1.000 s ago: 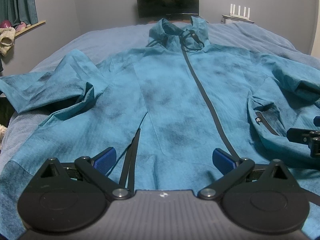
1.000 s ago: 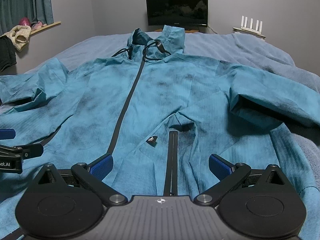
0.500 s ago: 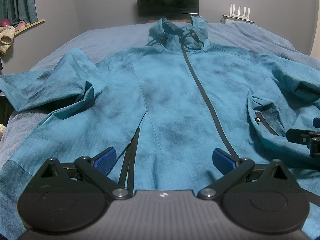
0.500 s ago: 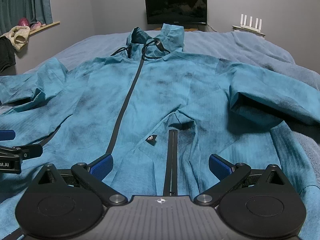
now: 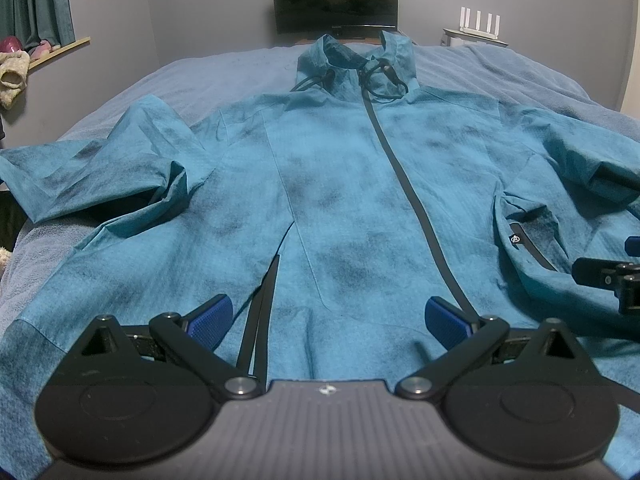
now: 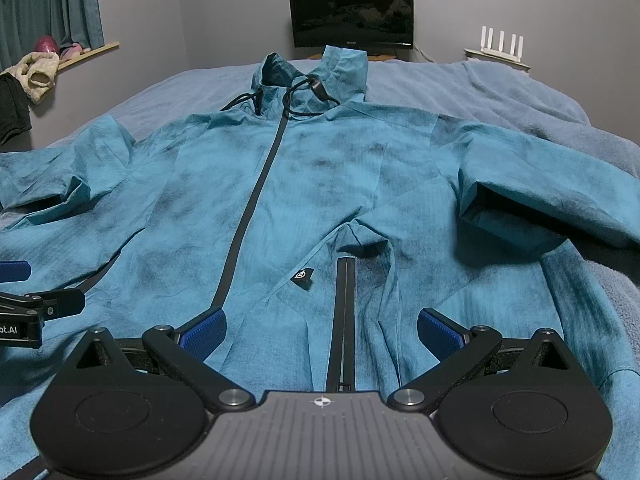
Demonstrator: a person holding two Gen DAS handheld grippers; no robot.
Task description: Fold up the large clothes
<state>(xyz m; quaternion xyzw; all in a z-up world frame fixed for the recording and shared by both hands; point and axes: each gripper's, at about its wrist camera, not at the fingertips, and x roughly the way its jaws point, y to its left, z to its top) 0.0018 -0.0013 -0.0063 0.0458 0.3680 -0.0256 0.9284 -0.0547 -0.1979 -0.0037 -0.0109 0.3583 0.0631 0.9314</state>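
Note:
A large teal jacket (image 5: 340, 184) lies face up on the bed, zipped, collar far, hem near; it also shows in the right wrist view (image 6: 320, 184). Both sleeves are spread sideways, the left sleeve (image 5: 92, 176) crumpled, the right sleeve (image 6: 540, 196) folded over. My left gripper (image 5: 326, 318) is open and empty, low over the hem left of the main zip. My right gripper (image 6: 322, 330) is open and empty over the hem, straddling the right pocket zip (image 6: 344, 312). Each gripper shows at the edge of the other's view, the right one (image 5: 608, 276) and the left one (image 6: 36, 304).
The bed has a blue-grey blanket (image 5: 224, 76), bunched at the right (image 6: 532, 92). A dark monitor (image 6: 351, 12) and a white router (image 6: 500, 44) stand beyond the far edge. A window sill with curtain and soft items (image 6: 40, 68) is at left.
Almost nothing: both grippers stay open over the hem, with only a slight drift of the views. The jacket has not moved.

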